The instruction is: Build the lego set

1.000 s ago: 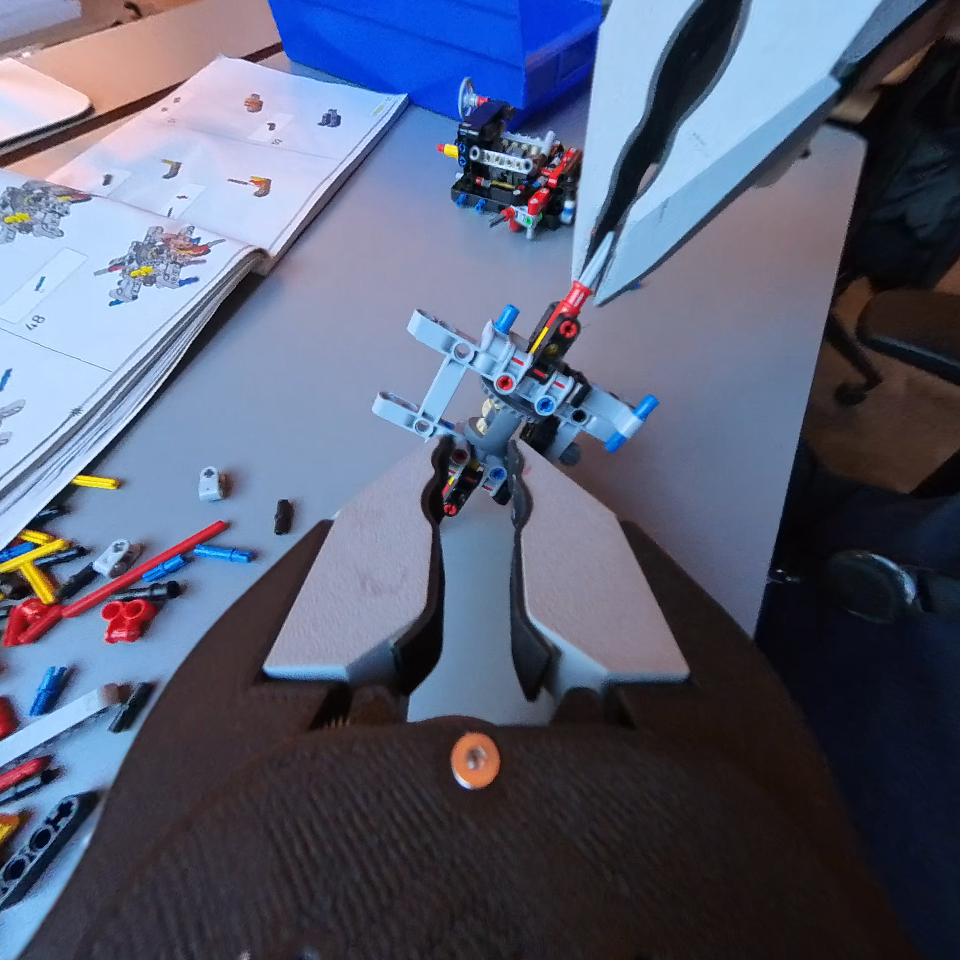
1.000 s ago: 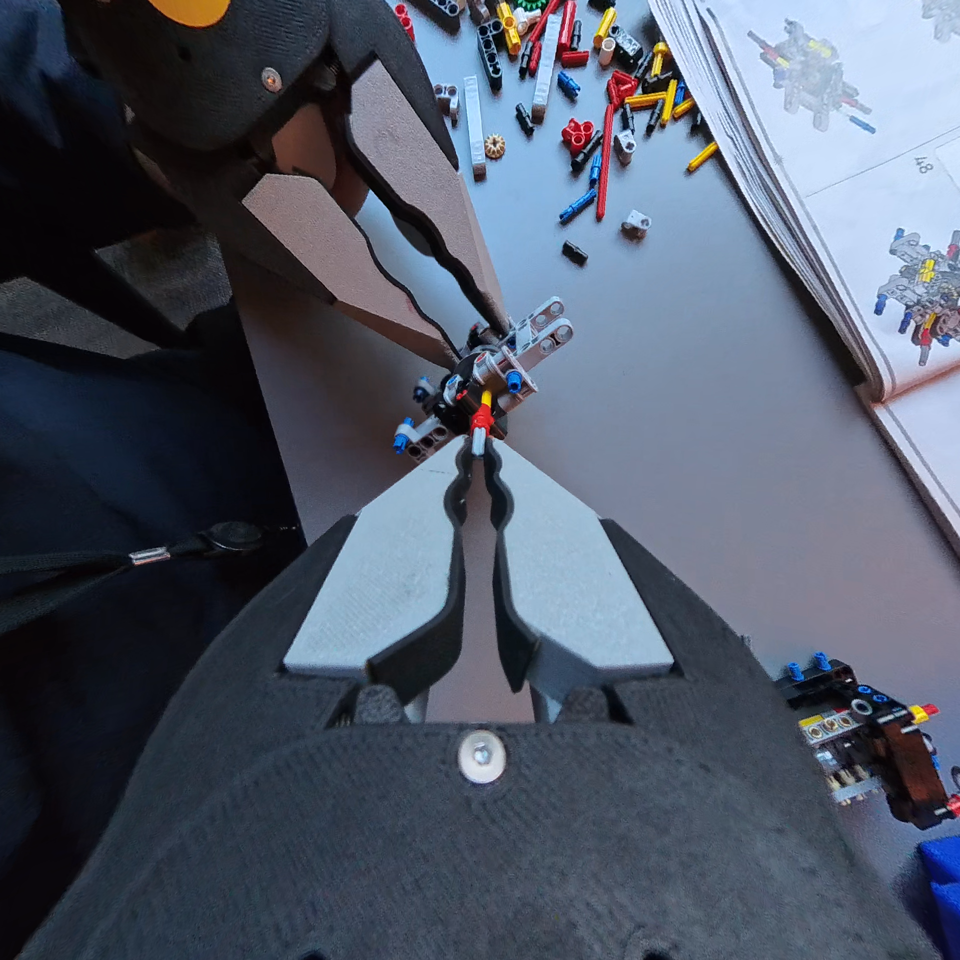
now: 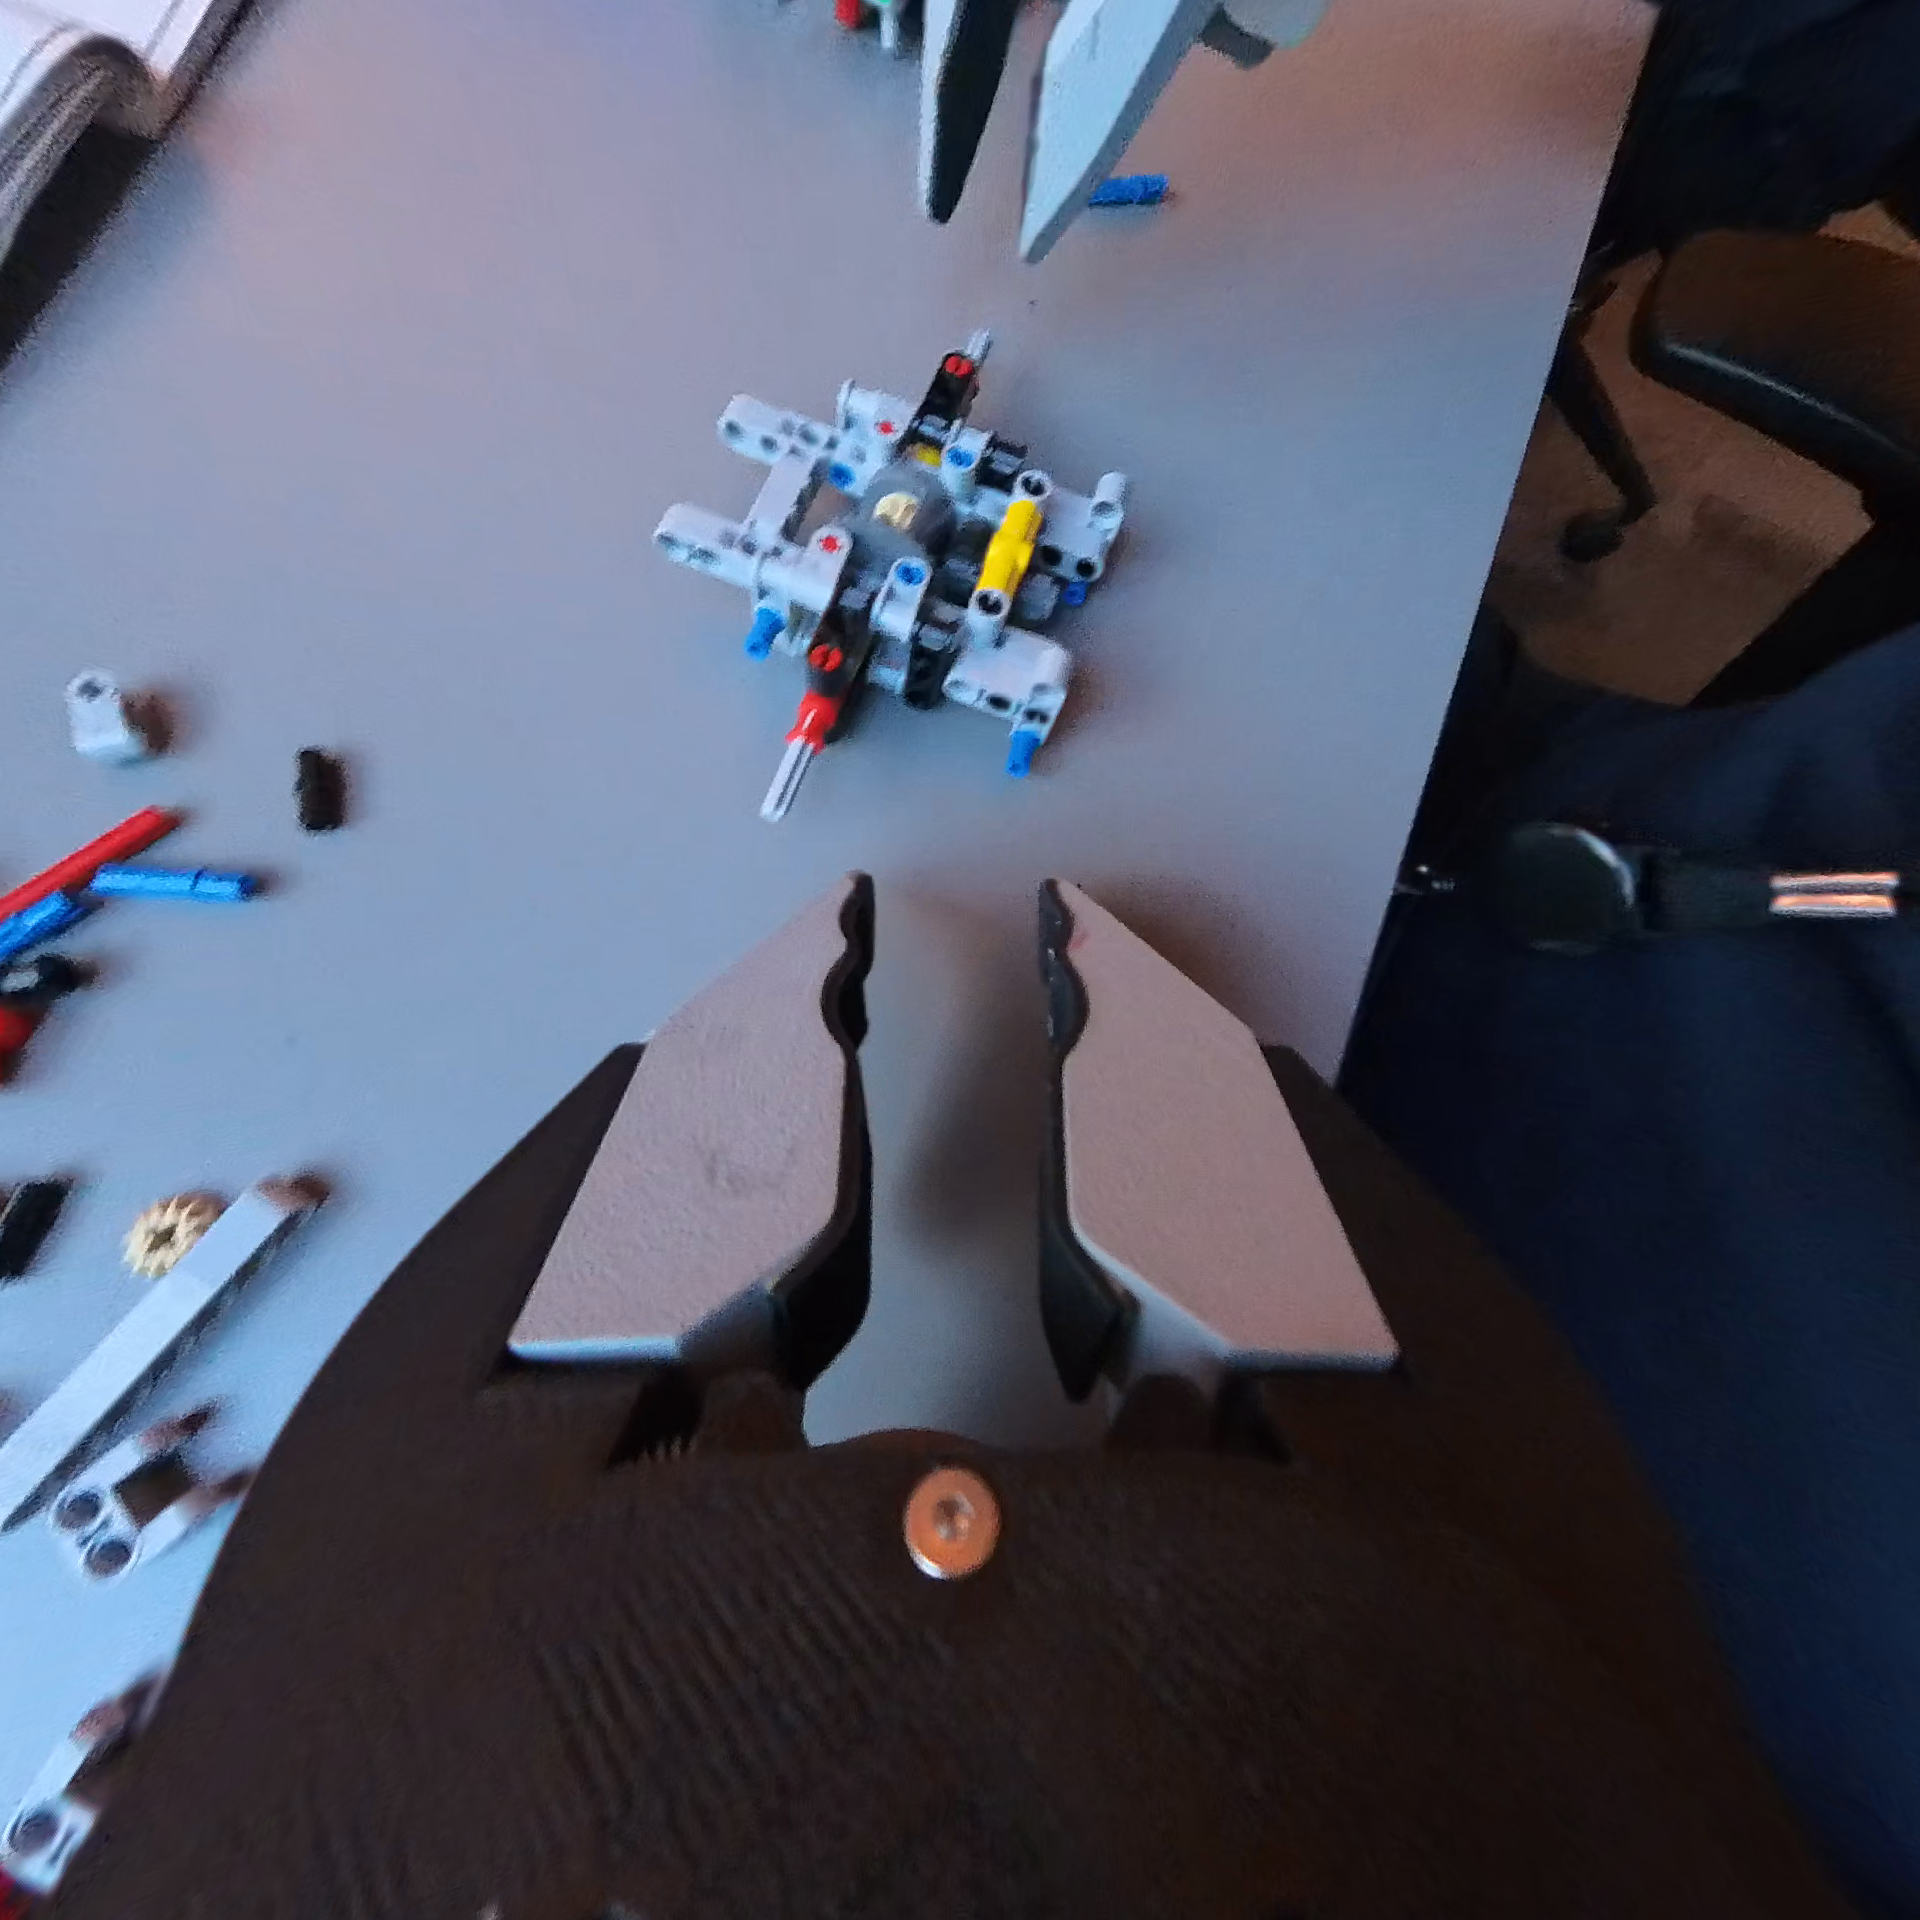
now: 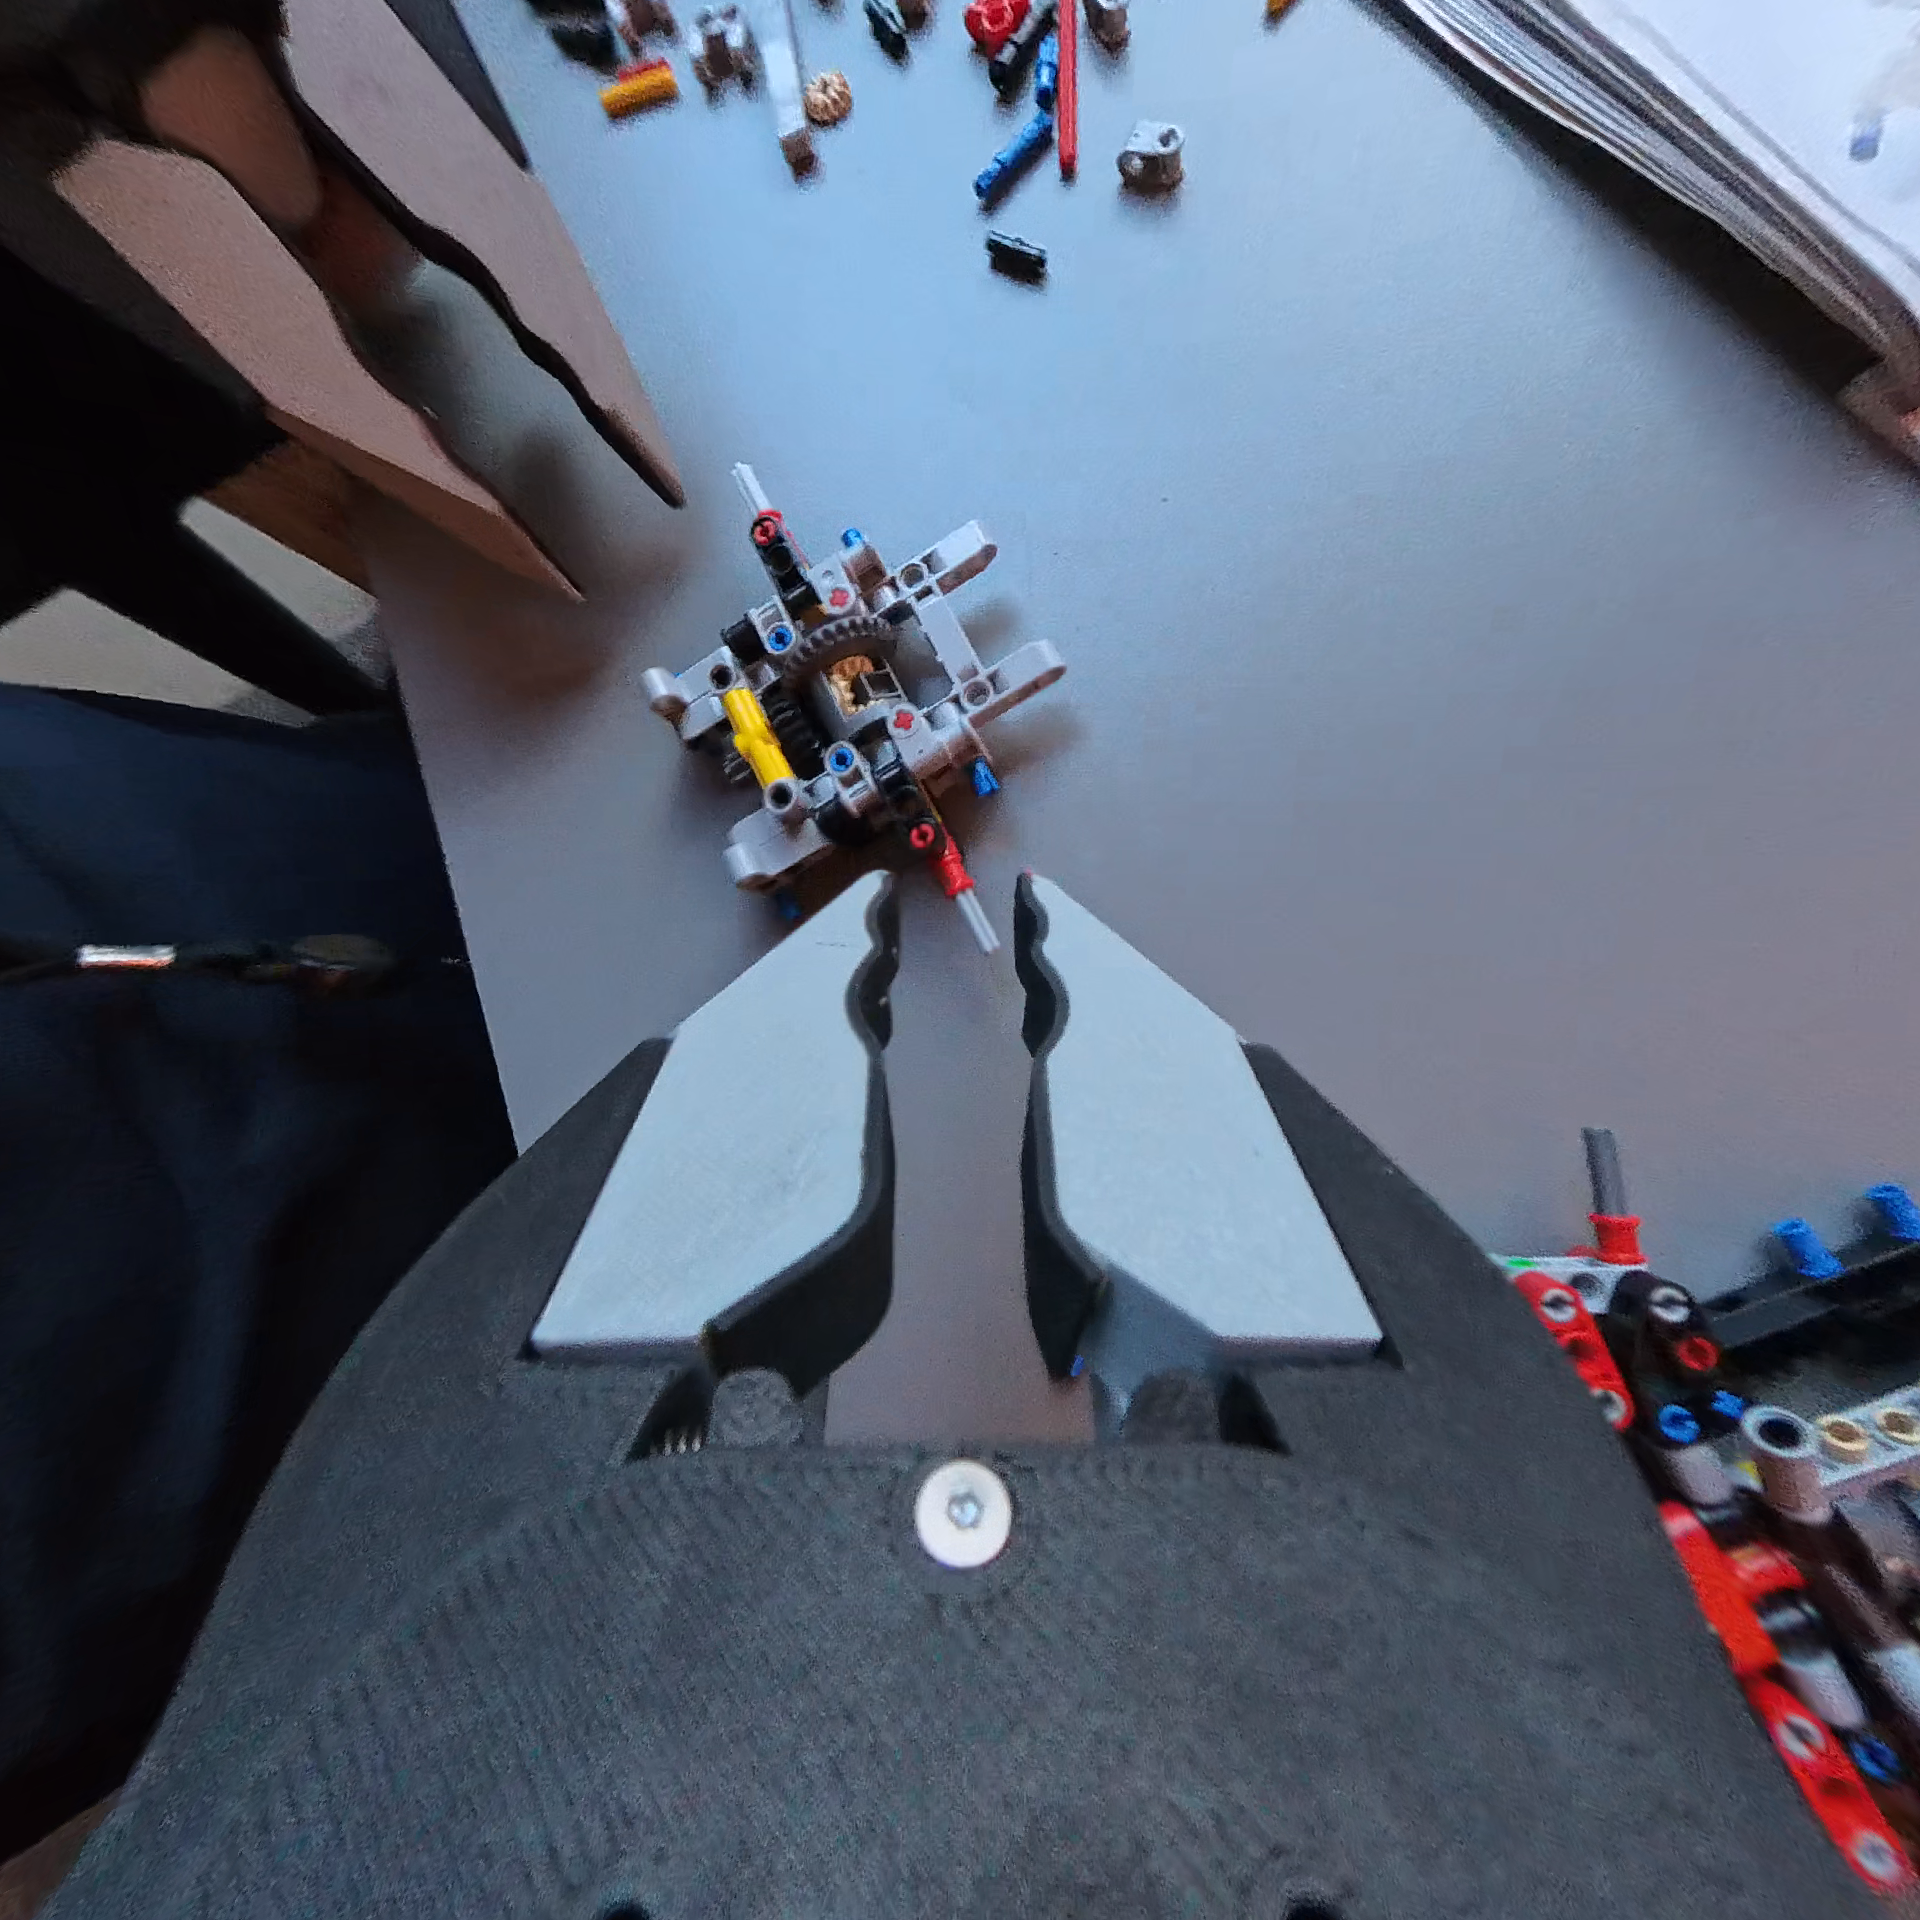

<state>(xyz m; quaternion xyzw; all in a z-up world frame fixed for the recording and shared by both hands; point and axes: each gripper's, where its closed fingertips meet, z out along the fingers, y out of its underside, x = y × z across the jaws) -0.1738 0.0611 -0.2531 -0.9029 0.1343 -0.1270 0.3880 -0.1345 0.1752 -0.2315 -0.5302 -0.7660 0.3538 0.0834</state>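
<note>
Gear assembly point(image 3: 894, 551) of grey beams, blue pins and a yellow connector is now lying flat on the grey surface point(image 3: 416, 416), near its edge, whereas a second ago it was lifted between both grippers. Left gripper point(image 3: 956, 883) is standing back at 6 o'clock of the assembly, its jaws moderately apart and empty, with bare surface between them. Right gripper point(image 4: 956, 883) has released the grey axle point(image 4: 977, 920) with the red bush; its jaws are now parted narrowly, and the axle tip is lying between them without any pad pressing on it. So the assembly is no longer being held by anything. Loose bricks point(image 4: 1023, 135) are lying at 12 o'clock in the right wrist view.
</note>
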